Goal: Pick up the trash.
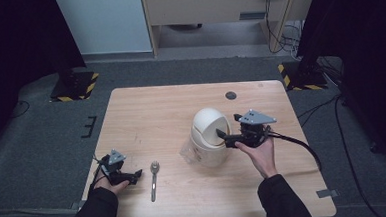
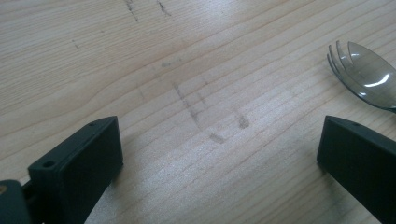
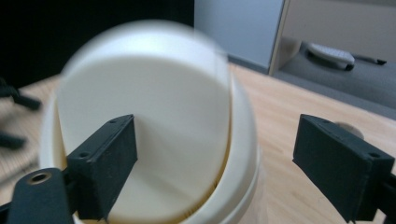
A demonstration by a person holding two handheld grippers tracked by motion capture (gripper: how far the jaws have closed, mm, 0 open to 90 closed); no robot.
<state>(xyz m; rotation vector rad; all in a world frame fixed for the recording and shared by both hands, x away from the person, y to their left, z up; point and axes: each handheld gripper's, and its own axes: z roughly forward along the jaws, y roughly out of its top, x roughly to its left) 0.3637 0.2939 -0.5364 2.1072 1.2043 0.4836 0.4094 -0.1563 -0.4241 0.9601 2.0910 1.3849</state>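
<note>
One cream plastic dome-lidded bin (image 1: 210, 137), one grey translucent plastic spork (image 1: 154, 179), two grippers. Bin stands right of centre on the light wooden table (image 1: 146, 116); swing flap tilted inward. Right gripper (image 1: 226, 138) at the flap, jaws spread wide. Left gripper (image 1: 134, 177) low beside the spork, jaws apart, holding nothing. Grey carpet floor (image 1: 42, 141) around.

We see a pale, matt wooden surface (image 2: 187, 93) with visible grain. The translucent grey plastic spork (image 2: 369, 74) looks glossy; the cream domed plastic bin (image 3: 154, 121) looks smooth.
</note>
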